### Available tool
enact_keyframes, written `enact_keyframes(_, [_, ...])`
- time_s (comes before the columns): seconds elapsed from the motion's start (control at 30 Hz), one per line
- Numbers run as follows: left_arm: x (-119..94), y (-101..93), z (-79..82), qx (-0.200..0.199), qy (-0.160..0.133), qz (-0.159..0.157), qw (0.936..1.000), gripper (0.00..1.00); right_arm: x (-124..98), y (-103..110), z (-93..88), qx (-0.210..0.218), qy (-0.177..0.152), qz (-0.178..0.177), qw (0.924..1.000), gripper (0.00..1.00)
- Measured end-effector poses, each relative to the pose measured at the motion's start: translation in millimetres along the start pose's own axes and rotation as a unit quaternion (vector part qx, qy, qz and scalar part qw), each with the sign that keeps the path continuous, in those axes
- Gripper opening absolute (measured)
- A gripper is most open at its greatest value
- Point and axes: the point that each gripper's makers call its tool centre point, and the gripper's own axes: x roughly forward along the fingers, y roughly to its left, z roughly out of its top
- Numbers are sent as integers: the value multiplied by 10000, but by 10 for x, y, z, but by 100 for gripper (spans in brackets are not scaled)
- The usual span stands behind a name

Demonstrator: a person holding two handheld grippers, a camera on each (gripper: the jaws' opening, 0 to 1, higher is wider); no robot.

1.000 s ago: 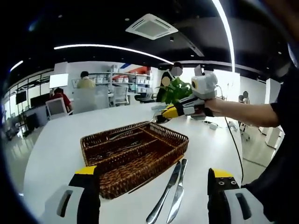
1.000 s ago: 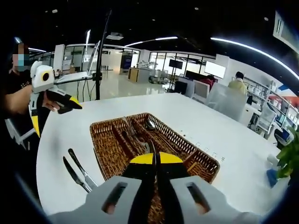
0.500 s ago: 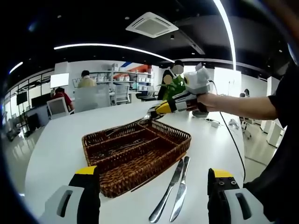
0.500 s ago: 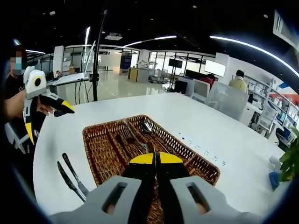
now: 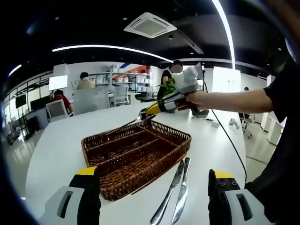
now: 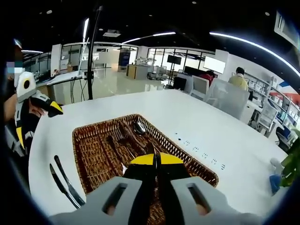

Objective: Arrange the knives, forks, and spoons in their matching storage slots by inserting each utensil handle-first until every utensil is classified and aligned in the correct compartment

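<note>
On the left, our left gripper (image 5: 152, 187) hangs with its jaws spread wide and nothing between them, low over the white table (image 5: 56, 140). Ahead of it sits the wicker tray (image 5: 136, 152) with its long compartments; some utensils already lie inside, though we cannot sort them by kind from here. Just beside the tray's near wall, two knives (image 5: 174, 192) lie side by side on the table, not yet put away.

Further right, our right gripper (image 5: 152, 108) is pressed together on a slim utensil (image 5: 123, 126) — too thin to say whether fork or spoon — held over the tray's far end.

To do this step well, we judge we should line the utensil up with the length of its compartment, lower it handle-first, and let go only once it rests flat — so it does not bridge a divider. The knives look like the left gripper's next job.
</note>
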Motion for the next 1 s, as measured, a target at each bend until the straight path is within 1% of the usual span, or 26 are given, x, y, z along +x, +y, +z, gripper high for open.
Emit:
enact_keyframes(0.3, [2,41,-30,26,96,0,10000,100,169,-89,-55,-31,196,-26,9998,0])
enact_keyframes(0.37, [4,58,-36,16,113,6,9999,100,229,-96,-78,27,254,65,9997,0])
enact_keyframes(0.47, [1,77,-38,11,129,20,9999,100,291,-105,-100,-96,369,80,9992,0])
enact_keyframes(0.63, [9,103,-49,12,164,28,9999,100,371,-109,-118,-95,495,183,9986,0])
enact_keyframes(0.73, [16,109,-49,16,169,20,9999,100,418,-115,-141,-57,557,253,9981,0])
enact_keyframes(0.8, [19,113,-49,13,172,19,9998,100,446,-123,-141,69,538,292,9981,0])
enact_keyframes(0.87, [19,117,-55,13,185,11,9998,97,466,-121,-151,146,553,341,9978,0])
enact_keyframes(1.0, [20,132,-82,8,244,6,9997,97,509,-113,-192,132,630,412,9971,0])
